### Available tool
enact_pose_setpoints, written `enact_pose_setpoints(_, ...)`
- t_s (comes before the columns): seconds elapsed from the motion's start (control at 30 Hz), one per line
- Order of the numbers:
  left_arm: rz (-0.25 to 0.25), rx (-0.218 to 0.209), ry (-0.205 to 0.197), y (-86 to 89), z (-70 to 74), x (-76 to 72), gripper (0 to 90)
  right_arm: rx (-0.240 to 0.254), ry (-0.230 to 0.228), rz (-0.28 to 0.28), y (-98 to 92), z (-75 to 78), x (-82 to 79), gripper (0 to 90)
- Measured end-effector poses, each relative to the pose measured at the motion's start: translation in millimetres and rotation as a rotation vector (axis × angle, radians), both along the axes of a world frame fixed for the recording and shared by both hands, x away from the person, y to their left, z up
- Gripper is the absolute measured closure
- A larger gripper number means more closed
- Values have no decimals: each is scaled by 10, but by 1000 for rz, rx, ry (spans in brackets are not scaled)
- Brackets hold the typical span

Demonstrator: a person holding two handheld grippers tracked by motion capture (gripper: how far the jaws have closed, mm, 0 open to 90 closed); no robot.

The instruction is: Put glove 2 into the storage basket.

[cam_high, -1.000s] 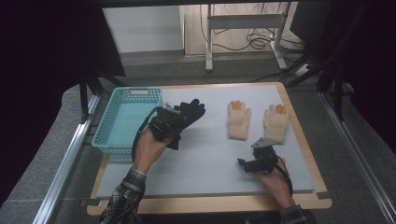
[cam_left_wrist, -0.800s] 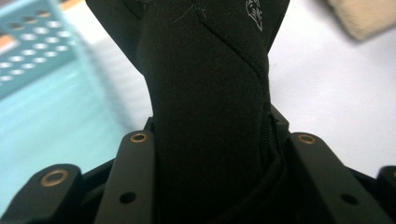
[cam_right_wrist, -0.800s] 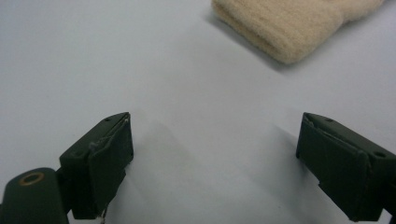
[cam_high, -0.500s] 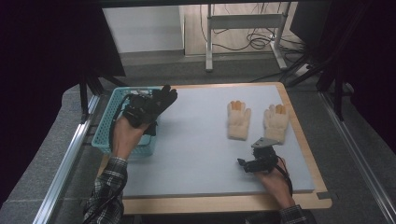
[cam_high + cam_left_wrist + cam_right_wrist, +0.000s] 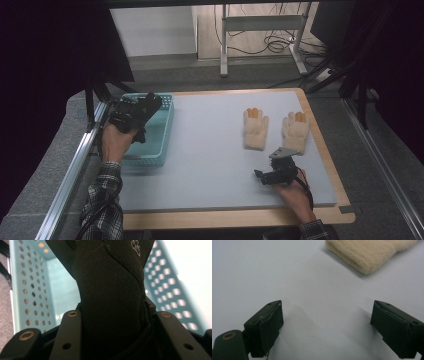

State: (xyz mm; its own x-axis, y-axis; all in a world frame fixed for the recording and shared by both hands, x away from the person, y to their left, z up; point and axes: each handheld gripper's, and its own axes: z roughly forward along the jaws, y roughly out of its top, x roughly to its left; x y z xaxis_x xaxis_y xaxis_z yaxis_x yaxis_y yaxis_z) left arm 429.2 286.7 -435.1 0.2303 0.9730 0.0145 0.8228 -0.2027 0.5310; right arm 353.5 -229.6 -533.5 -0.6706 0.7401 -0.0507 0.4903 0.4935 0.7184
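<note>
Left gripper [image 5: 131, 116] pinching black glove [image 5: 110, 290] at its cuff over teal basket [image 5: 161, 131], 9 o'clock on the table; glove looks soft, light, floppy, so cuff grip suits; right gripper [image 5: 327, 327] spread, empty.

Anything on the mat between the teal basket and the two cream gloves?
Nothing: in the high view the grey mat lies bare from the basket across to the cream gloves.
</note>
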Motion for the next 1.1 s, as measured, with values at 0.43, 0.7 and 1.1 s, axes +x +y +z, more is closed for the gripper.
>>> enact_pose_setpoints(0.43,91,34,109,216,-410,272,593,0,0,0,1,0,1,107)
enact_pose_setpoints(0.7,133,123,175,263,-595,426,590,0,0,0,0,0,1,106)
enact_pose_setpoints(1.1,114,179,218,323,-686,473,299,1,0,-1,0,-1,1,107)
